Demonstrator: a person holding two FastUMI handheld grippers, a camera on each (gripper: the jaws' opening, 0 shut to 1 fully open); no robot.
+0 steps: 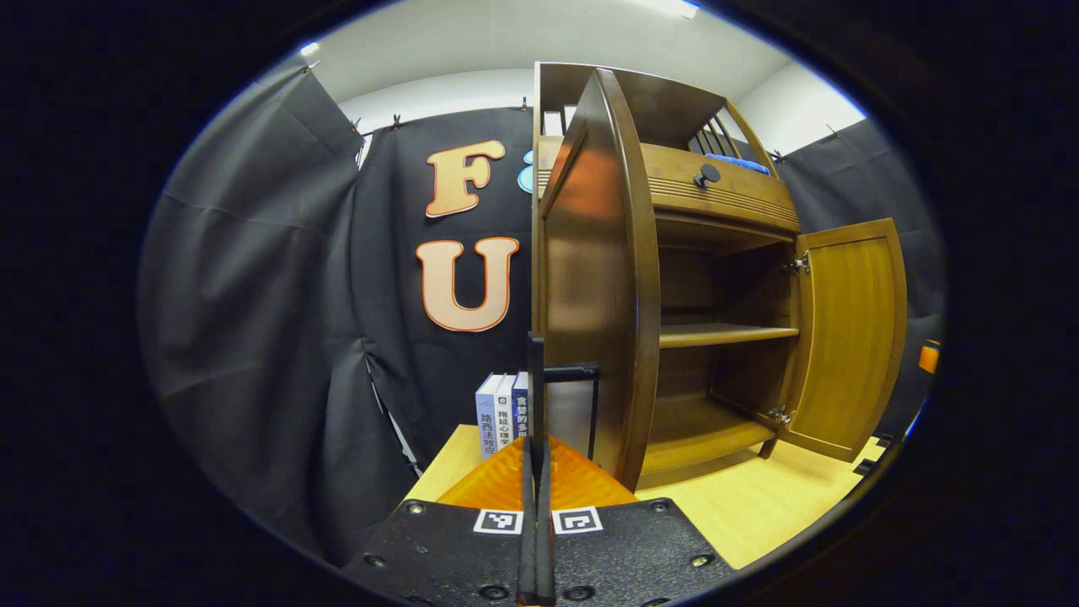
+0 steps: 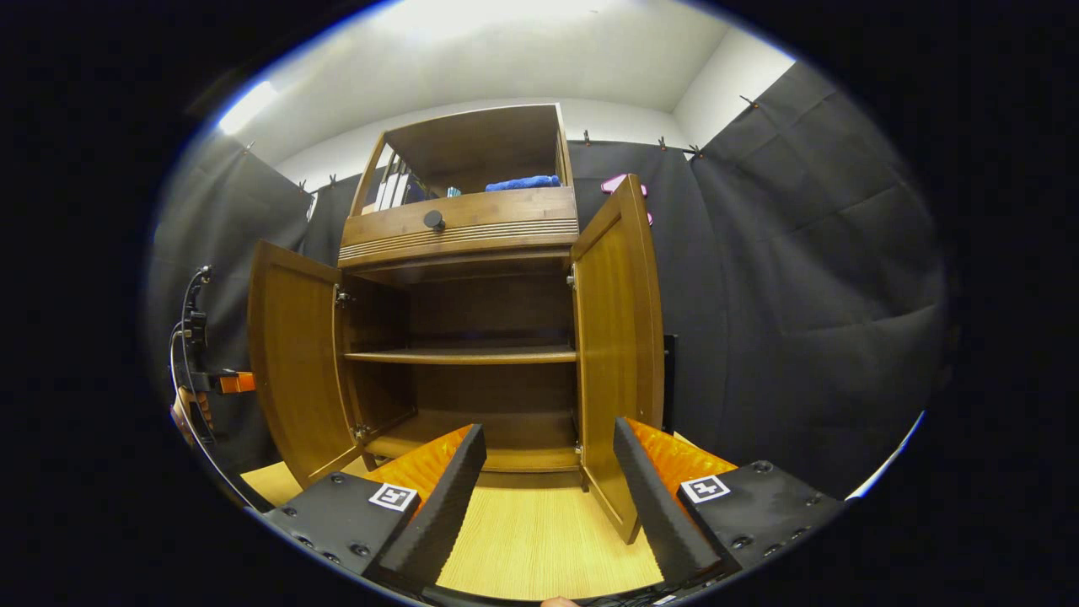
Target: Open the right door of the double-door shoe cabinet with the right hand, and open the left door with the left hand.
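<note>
In the left gripper view the left gripper point(image 1: 536, 472) has its two fingers pressed flat together with nothing between them; it sits low over the pale wooden floor point(image 1: 759, 506), just in front of the outer edge of the shoe cabinet's left door point(image 1: 603, 278); that door stands swung wide, seen nearly edge-on, and the gripper is near it but not touching it. Behind the fingers a few books point(image 1: 504, 413) stand upright against the cabinet's side, and a thin black metal frame point(image 1: 573, 375) rises beside them. Farther off the right door point(image 1: 851, 337) also hangs open on its hinges; between the doors the shoe cabinet point(image 1: 716, 219) shows a middle shelf point(image 1: 725, 335) and a bottom board, both bare; above them is a drawer with a round dark knob point(image 1: 706, 175).

In the right gripper view the right gripper point(image 2: 548, 472) has its fingers spread wide apart, holding nothing; it faces the cabinet squarely from a little way back, with the right door's lower edge just beyond its right-hand finger point(image 2: 657, 497). A folded blue cloth point(image 2: 523, 182) lies in the open top compartment; at the far left edge the other gripper point(image 2: 223, 384) shows small beside the left door.
</note>
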